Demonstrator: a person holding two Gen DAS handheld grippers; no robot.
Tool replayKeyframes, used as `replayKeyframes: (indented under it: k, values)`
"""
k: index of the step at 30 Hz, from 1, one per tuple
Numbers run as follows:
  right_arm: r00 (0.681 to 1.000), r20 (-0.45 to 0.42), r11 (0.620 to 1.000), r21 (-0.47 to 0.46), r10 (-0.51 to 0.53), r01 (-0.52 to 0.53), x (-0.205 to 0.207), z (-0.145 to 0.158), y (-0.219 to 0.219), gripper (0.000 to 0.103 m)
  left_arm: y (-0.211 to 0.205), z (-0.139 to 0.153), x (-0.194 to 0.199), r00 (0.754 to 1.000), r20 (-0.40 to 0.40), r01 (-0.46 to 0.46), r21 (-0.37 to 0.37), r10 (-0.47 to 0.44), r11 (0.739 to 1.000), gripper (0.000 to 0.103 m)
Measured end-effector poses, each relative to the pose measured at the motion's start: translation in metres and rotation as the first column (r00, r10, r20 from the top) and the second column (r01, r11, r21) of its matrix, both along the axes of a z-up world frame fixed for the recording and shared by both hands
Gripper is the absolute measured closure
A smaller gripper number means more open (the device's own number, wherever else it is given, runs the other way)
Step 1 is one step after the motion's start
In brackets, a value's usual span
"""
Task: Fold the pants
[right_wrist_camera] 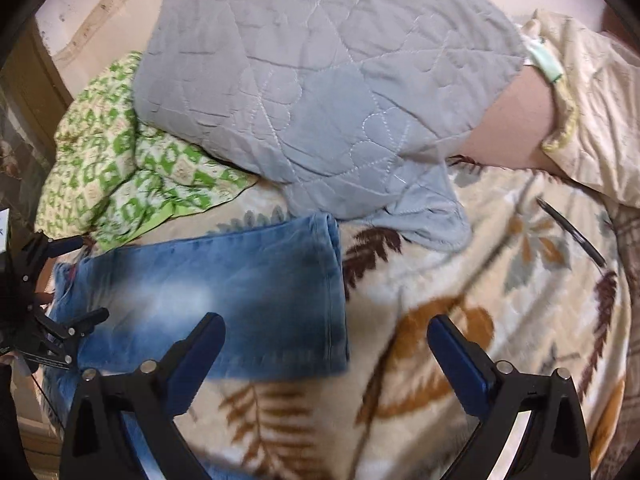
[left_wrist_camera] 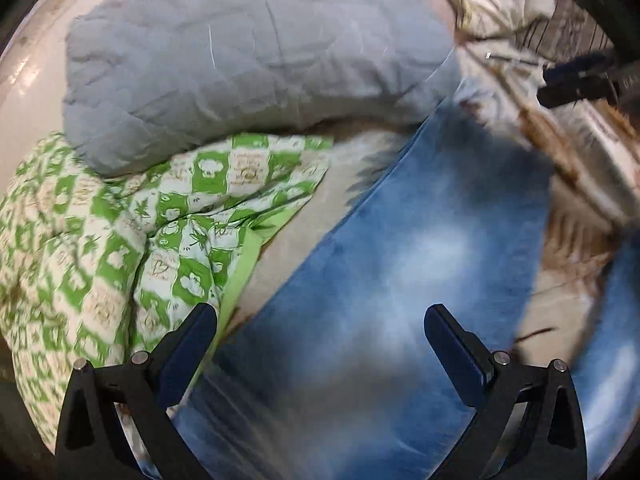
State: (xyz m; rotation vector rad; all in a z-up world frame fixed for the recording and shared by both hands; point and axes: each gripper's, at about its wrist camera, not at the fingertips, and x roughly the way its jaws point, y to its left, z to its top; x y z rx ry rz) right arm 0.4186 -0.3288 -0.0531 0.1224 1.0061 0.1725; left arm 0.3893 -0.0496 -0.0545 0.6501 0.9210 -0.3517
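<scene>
Faded blue jeans [left_wrist_camera: 420, 264] lie flat on a cream blanket with a leaf print [right_wrist_camera: 480, 280]. In the right wrist view the jeans [right_wrist_camera: 224, 292] stretch from the left edge to a hemmed leg end near the middle. My left gripper [left_wrist_camera: 320, 320] is open and empty, hovering over the jeans. My right gripper [right_wrist_camera: 326, 332] is open and empty, above the leg end and the blanket. The left gripper also shows at the left edge of the right wrist view [right_wrist_camera: 64, 284], and the right gripper shows far right in the left wrist view [left_wrist_camera: 576, 84].
A grey quilted blanket [right_wrist_camera: 320, 80] is heaped behind the jeans. A green and white patterned quilt [right_wrist_camera: 120, 168] lies to the left. A cream pillow [right_wrist_camera: 596, 112] is at the back right. A dark pen [right_wrist_camera: 572, 232] rests on the leaf blanket.
</scene>
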Motion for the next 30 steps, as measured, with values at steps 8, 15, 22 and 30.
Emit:
replayKeyframes:
  k: [8,15,22,30]
  values:
    - [0.996,-0.07,0.997,-0.051,0.048,-0.051,0.068,-0.043,0.021,0.01,0.015,-0.033,0.053,0.994,-0.106,0.016,-0.044,-0.021,0.999,0.002]
    - [0.987,-0.113,0.992,-0.048,0.114,-0.12,0.098,-0.073,0.048,0.08,0.015,-0.049,0.073,0.971,-0.235,0.003,-0.114,-0.03,0.993,0.094]
    - [0.987,-0.017,0.981,-0.108,0.158,-0.159,0.067,-0.049,0.055,0.094,0.001,-0.02,0.033,0.987,-0.154,0.042,-0.062,-0.052,0.997,0.096]
    - [0.968,0.146,0.974,-0.136,0.202,-0.183,-0.034,0.034,0.04,0.094,-0.011,0.063,-0.088,0.996,0.032,0.081,-0.094,-0.078,0.992,0.096]
